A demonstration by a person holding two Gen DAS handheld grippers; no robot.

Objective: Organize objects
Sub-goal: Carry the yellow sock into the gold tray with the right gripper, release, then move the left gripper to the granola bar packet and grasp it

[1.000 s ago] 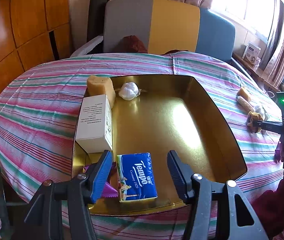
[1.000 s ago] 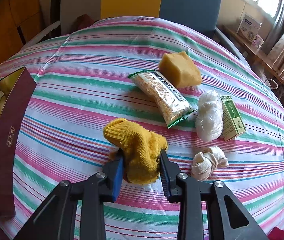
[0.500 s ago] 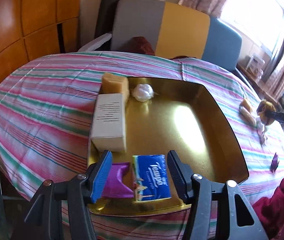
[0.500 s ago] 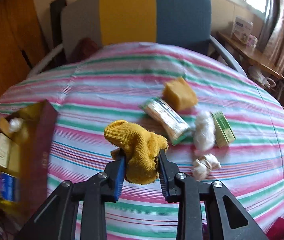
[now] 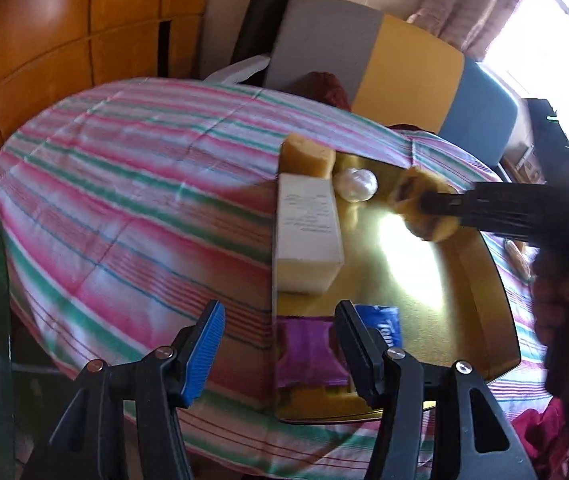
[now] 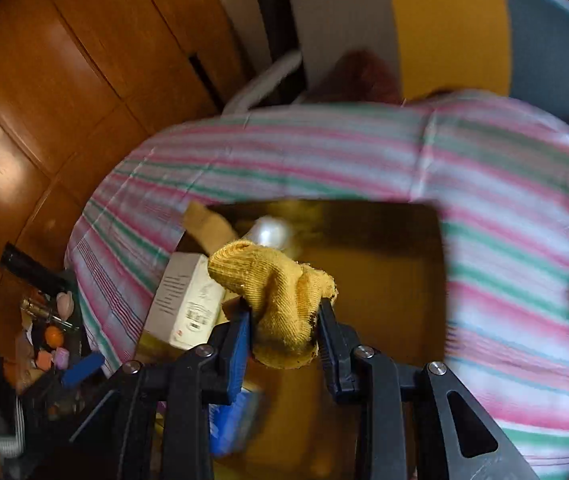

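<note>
yellow cloth point(image 6: 280, 300) between right gripper point(image 6: 284, 328) pads

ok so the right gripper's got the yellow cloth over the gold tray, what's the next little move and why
Probably lower it a little onto the bare tray floor and then open. The right gripper is shut on the yellow cloth, above the gold tray. The white box, sponge and white ball crowd one side, so the bare middle looks safest.

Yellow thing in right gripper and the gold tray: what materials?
Yellow cloth: knitted fabric, likely cotton; ribbed weave shows and it bunches softly between the jaws. Gold tray: likely metal or foil-faced card, glossy; bright window glare and mirrored reflections on its floor.
</note>
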